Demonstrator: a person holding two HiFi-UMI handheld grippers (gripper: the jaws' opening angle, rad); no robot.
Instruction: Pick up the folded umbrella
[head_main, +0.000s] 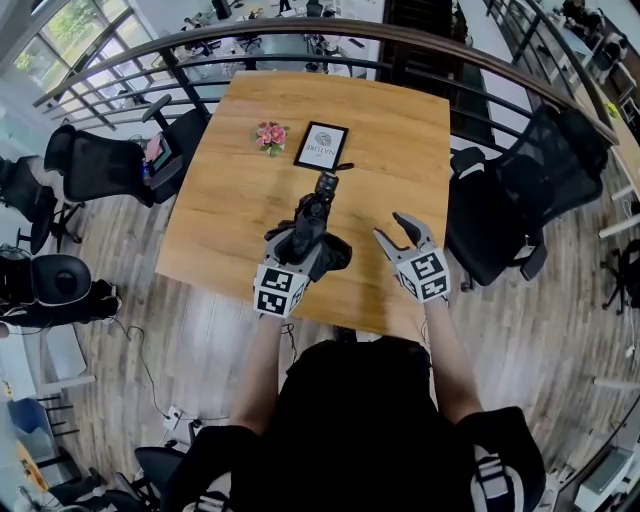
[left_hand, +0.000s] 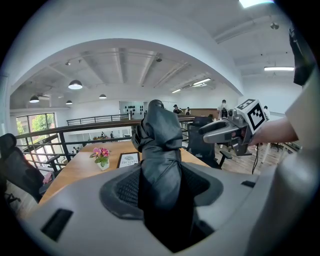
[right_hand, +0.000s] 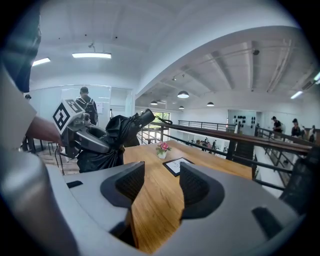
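Note:
The folded black umbrella (head_main: 312, 225) is lifted off the wooden table (head_main: 400, 140), handle end pointing toward the far side. My left gripper (head_main: 297, 245) is shut on the umbrella's (left_hand: 161, 160) bundled fabric, which fills the gap between the pads. From the right gripper view the umbrella (right_hand: 112, 137) hangs at the left, clamped in the other gripper (right_hand: 87, 135). My right gripper (head_main: 398, 232) stands beside it to the right, open, with only bare tabletop (right_hand: 155, 200) between its fingers. In the left gripper view the right gripper (left_hand: 235, 131) shows at the right.
A small pot of pink flowers (head_main: 270, 136) and a framed card (head_main: 321, 145) stand on the far part of the table. Black office chairs (head_main: 520, 190) flank the table, another chair (head_main: 100, 165) at the left. A curved railing (head_main: 300, 40) runs behind.

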